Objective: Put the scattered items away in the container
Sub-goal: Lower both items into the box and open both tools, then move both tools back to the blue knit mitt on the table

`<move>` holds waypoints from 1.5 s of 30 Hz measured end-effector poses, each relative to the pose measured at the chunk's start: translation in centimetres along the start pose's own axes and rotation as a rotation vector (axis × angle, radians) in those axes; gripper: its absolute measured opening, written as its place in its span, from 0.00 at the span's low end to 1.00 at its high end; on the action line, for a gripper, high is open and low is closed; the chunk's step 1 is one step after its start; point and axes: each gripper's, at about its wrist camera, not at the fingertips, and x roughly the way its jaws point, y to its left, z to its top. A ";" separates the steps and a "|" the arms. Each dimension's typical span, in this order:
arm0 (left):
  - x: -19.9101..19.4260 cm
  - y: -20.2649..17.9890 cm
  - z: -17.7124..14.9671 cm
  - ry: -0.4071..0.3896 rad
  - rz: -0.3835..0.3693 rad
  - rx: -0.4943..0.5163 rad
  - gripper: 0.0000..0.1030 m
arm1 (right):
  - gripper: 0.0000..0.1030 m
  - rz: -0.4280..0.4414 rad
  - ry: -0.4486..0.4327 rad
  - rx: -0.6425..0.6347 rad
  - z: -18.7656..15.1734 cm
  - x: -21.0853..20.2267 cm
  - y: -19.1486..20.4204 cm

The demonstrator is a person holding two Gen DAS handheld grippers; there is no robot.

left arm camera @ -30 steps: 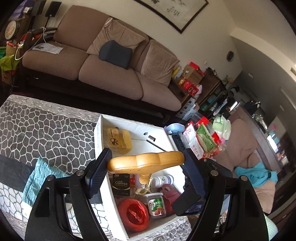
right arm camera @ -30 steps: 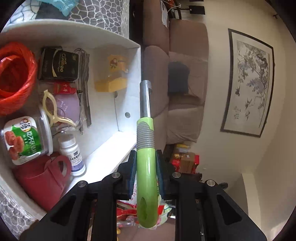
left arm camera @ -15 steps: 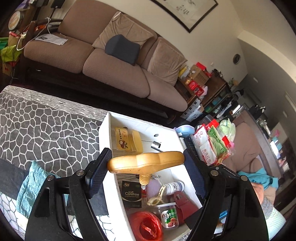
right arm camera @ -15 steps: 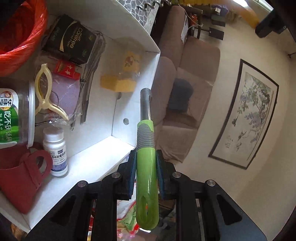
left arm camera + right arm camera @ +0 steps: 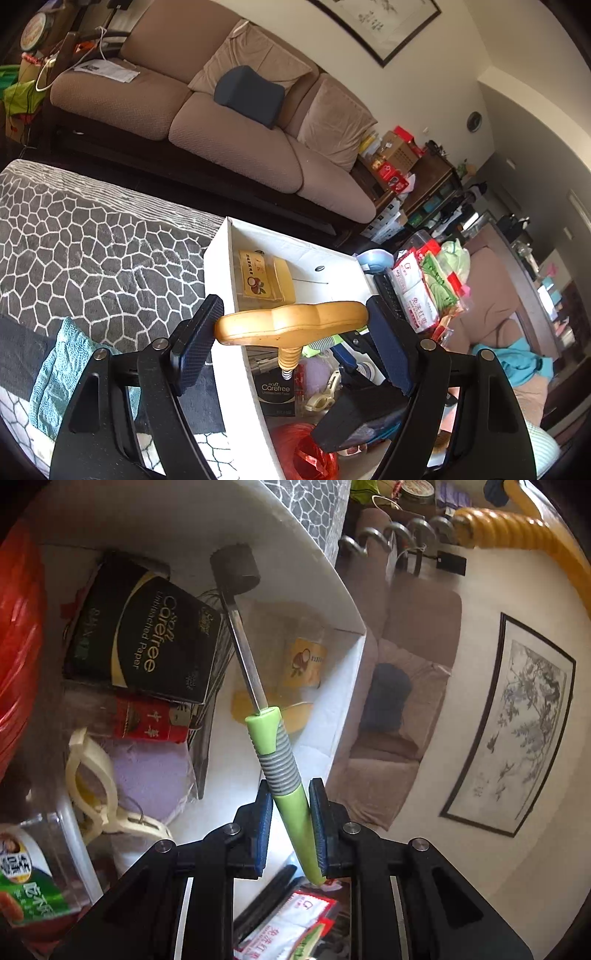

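Note:
My left gripper (image 5: 291, 326) is shut on the wooden T-handle of a corkscrew (image 5: 314, 317), which hangs over the left wall of the white box (image 5: 218, 266). Its metal spiral (image 5: 388, 535) shows at the top of the right wrist view. My right gripper (image 5: 291, 801) is shut on a green-handled tool (image 5: 277, 749) low inside the white box (image 5: 314, 554). The tool leans left, and its metal tip (image 5: 234, 566) is over a black Carefree box (image 5: 144, 638). The green handle (image 5: 317, 345) also peeks out below the corkscrew.
In the box lie a red string ball (image 5: 306, 450), a yellow packet (image 5: 258, 273), a cream clip (image 5: 92, 775), a purple pouch (image 5: 155, 775) and a green-labelled jar (image 5: 26, 886). Snack packets (image 5: 424, 288) crowd its right side. A teal cloth (image 5: 59, 369) lies on the patterned cover (image 5: 92, 240).
My right gripper has dropped deeper into the box and rolled, and the green tool now leans left in its jaws. The left gripper has sunk a little with the corkscrew.

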 end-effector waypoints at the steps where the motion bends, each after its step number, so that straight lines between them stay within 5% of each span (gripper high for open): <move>1: 0.1 0.0 0.1 0.000 0.001 0.004 0.74 | 0.19 0.027 0.001 0.037 0.0 0.6 -0.3; 6: 1.1 -0.1 0.4 0.002 0.007 0.012 0.74 | 0.17 0.137 0.025 0.203 0.2 4.1 -1.3; 12: 2.6 -0.5 -0.2 0.026 0.009 0.021 0.73 | 0.18 0.197 0.024 0.234 2.4 7.5 -1.3; 15: 3.0 -0.6 -0.2 0.034 -0.003 0.013 0.72 | 0.19 0.333 0.036 0.340 2.2 8.6 -2.5; 17: 3.2 -0.8 -0.1 0.033 -0.009 0.011 0.72 | 0.29 0.426 0.006 0.447 1.0 8.5 -3.9; 20: 3.7 -1.2 0.0 0.044 -0.015 0.009 0.72 | 0.60 0.506 -0.043 0.611 -1.9 7.3 -6.0; 25: 5.3 -1.8 -0.5 0.097 0.033 0.018 0.72 | 0.60 0.620 -0.078 0.887 -7.2 4.5 -8.0; 33: 4.3 -0.9 -4.2 0.184 0.149 0.062 0.74 | 0.61 0.857 -0.216 1.161 -11.1 -1.3 -8.7; 37: 2.9 0.7 -6.1 0.209 0.142 0.018 0.74 | 0.61 1.063 -0.342 1.379 -11.5 -2.9 -8.6; 42: 0.2 1.3 -7.8 0.201 0.162 0.042 0.74 | 0.61 1.085 -0.347 1.483 -11.9 -4.8 -8.5; 45: -3.3 2.4 -8.8 0.147 0.217 0.072 0.85 | 0.66 1.038 -0.308 1.517 -12.7 -6.5 -7.7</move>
